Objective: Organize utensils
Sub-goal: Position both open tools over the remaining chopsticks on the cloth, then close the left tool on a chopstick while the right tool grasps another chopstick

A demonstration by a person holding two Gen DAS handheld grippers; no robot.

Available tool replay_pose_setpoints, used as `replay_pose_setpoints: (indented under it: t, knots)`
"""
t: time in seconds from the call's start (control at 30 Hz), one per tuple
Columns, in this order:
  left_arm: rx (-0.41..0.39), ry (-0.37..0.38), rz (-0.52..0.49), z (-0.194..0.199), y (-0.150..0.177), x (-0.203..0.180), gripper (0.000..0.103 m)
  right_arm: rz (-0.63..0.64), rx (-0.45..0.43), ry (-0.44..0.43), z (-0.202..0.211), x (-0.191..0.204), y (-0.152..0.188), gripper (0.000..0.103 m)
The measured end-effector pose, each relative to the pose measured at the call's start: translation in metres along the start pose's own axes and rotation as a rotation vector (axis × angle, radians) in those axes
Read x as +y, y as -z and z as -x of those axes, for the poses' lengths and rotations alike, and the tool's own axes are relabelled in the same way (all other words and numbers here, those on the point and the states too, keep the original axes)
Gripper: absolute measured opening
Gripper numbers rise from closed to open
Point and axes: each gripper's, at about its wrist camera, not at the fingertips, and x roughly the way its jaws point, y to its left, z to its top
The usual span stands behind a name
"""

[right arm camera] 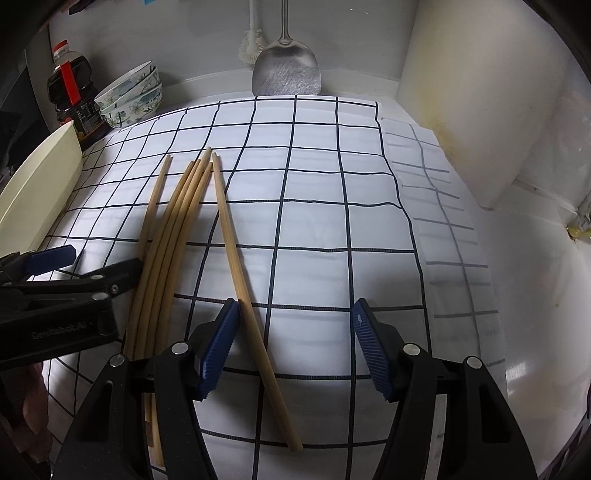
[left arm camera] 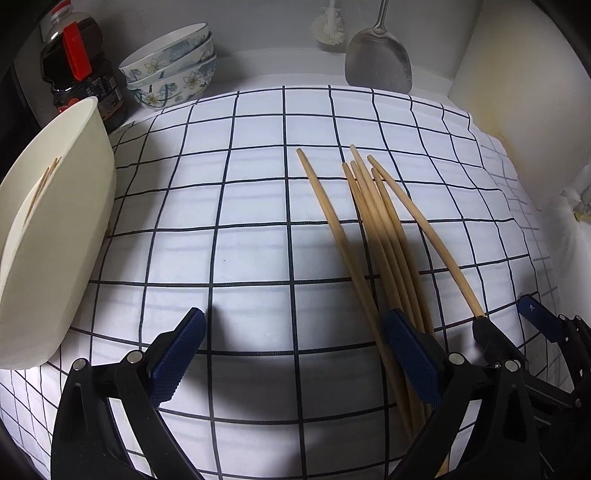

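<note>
Several wooden chopsticks lie in a loose fan on the checked cloth. My left gripper hangs open over bare cloth just left of them, and its right finger covers their near ends. A single chopstick lies apart on the right. My right gripper is open around its near half, with the stick close beside the left pad. A cream container at the left holds a couple of chopsticks. Each view shows the other gripper: right gripper, left gripper.
At the back left stand a dark sauce bottle and stacked floral bowls. A metal spatula and a brush lean on the back wall. A white panel closes the right side. The cloth ends at the right.
</note>
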Motion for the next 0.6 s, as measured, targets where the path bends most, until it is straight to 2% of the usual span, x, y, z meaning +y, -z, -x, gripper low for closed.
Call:
replay_pose_setpoints:
  t: [0.13,0.4,0.47,0.53,0.6]
  knots:
    - [-0.007,-0.029,-0.024,-0.003,0.001,-0.004,0.098,0.008,-0.001,-0.004,-0.002,0.001,-0.002,0.061]
    - [-0.020,-0.035,-0.006,-0.003,-0.001,-0.001,0.095,0.028,-0.014,-0.015,-0.006,0.003,-0.008,0.061]
    - [-0.026,-0.034,-0.006,-0.001,0.000,-0.001,0.090,0.037,-0.017,-0.022,-0.007,0.004,-0.009,0.060]
    - [-0.036,-0.028,-0.019,0.004,0.003,-0.002,0.076,0.043,-0.018,-0.026,-0.007,0.006,-0.009,0.058]
    - [-0.043,-0.019,-0.036,0.008,0.004,-0.005,0.064,0.055,-0.020,-0.032,-0.007,0.008,-0.009,0.048]
